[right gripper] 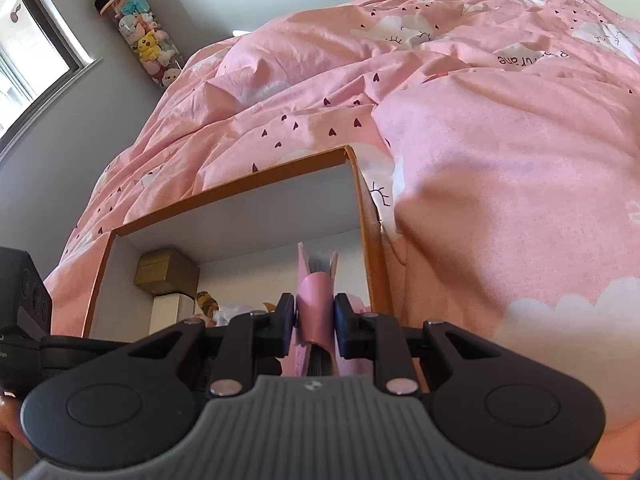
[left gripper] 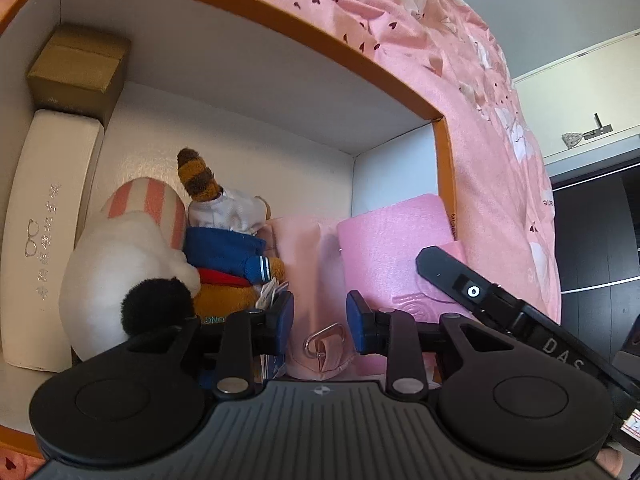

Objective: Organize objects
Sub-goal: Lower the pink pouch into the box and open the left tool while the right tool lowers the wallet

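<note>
An orange-rimmed white box (left gripper: 280, 20) lies on the bed. Inside it are a brown carton (left gripper: 80, 64), a white glasses case (left gripper: 44, 240), a white plush with pink stripes (left gripper: 128, 256) and an orange bear in a blue jacket (left gripper: 228, 256). My left gripper (left gripper: 320, 316) is open inside the box, with a pale pink pouch and its metal clip (left gripper: 316, 264) lying between the blue pads, untouched. My right gripper (right gripper: 315, 316) is shut on a pink notebook (right gripper: 316, 300), held upright at the box's right end. The left wrist view shows that notebook (left gripper: 384, 248) beside the pouch.
A pink duvet with small hearts (right gripper: 480, 140) surrounds the box (right gripper: 240, 196) and rises behind it. A clear tube of plush toys (right gripper: 136, 36) stands in the room's corner by a window (right gripper: 24, 60). Dark cabinets (left gripper: 592, 232) stand to the right.
</note>
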